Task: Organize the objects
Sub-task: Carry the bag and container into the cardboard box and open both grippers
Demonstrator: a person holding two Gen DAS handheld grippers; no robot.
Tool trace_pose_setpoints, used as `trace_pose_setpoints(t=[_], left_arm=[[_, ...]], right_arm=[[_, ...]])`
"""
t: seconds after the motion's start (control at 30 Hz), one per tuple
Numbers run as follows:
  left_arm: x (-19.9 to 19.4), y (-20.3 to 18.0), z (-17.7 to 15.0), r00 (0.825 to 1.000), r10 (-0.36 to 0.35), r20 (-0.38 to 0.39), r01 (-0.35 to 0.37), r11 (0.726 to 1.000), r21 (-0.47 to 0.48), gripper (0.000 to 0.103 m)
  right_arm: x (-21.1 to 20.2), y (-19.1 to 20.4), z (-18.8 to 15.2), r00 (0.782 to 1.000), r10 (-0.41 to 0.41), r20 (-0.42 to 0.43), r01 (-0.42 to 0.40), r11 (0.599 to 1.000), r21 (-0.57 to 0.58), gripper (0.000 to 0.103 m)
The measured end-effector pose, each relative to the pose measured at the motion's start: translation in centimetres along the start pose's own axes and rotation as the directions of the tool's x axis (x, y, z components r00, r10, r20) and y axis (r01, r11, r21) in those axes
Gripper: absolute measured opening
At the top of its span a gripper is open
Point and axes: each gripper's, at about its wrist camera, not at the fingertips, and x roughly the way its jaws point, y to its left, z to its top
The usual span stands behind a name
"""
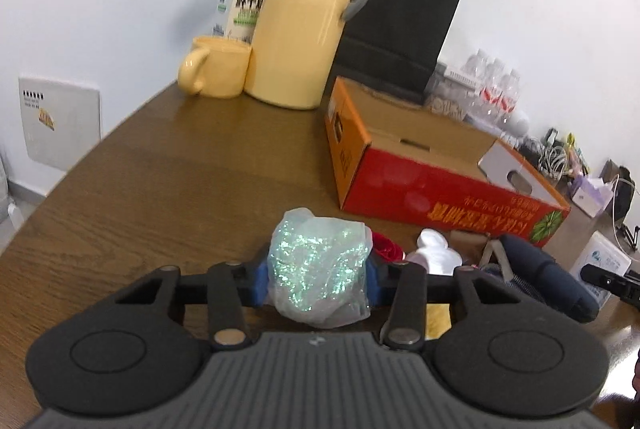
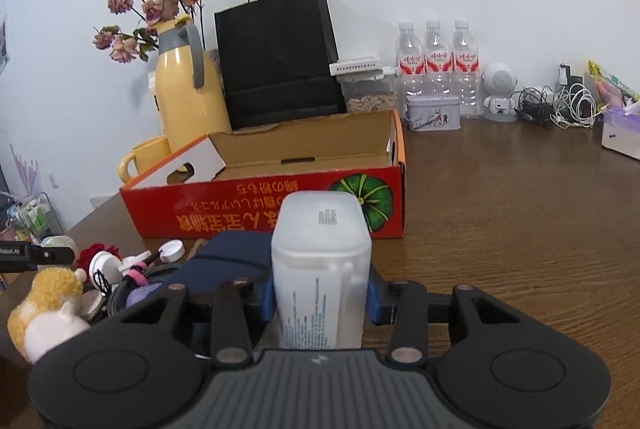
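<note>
From my left wrist view the brown table (image 1: 168,165) fills the frame, and the open red box (image 1: 436,189) lies at two o'clock of my left gripper (image 1: 318,283). Its blue pads press both sides of a glittery plastic bag (image 1: 320,265), jaws partway closed. On my right wrist view the same red box (image 2: 264,205) sits at twelve o'clock, just beyond my right gripper (image 2: 320,299), which clamps an upright white bottle (image 2: 320,269), jaws partly closed.
</note>
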Motion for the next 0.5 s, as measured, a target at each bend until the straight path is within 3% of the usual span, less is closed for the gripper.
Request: trace_pose_setpoints(t=[0.27,0.5], left_arm=[[-2.1,-2.8,2.8,0.994,-0.019,0.112,0.014,0.999,0.049,0.043],[-1.2,-7.4,6.7,0.985,-0.054,0.166,0.036,0.993,0.113,0.043]], right_arm=[[-1.3,0.6,1.8,0.996,0.035,0.086,-0.032,0.999,-0.025,0.04],[-0.7,2.0,5.3,0.983,0.077,0.164,-0.067,0.995,-0.068,0.04]])
